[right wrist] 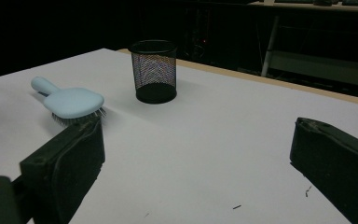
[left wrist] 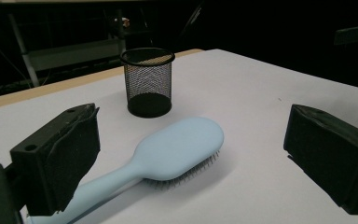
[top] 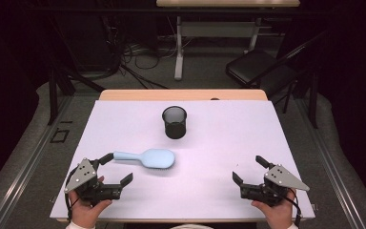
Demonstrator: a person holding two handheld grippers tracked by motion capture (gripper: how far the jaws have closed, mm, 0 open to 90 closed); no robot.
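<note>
A: Left gripper [top: 115,168] is wide open, holding nothing — hairbrush [top: 147,158] lies bristles down mid-table, handle toward the left edge, just beside it.
B: Close on the handle, not the head. Right gripper [top: 250,170]?
A: Also spread, empty, near the front right corner. Mesh cup [top: 174,122] stands behind the brush — likely the target.

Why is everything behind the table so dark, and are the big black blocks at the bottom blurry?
High view: light falls on the white table, the room behind stays dim. Left gripper view: the hairbrush and mesh cup look sharp; the near jaws are soft-edged. Right gripper view: black background, the cup throws a faint shadow.
</note>
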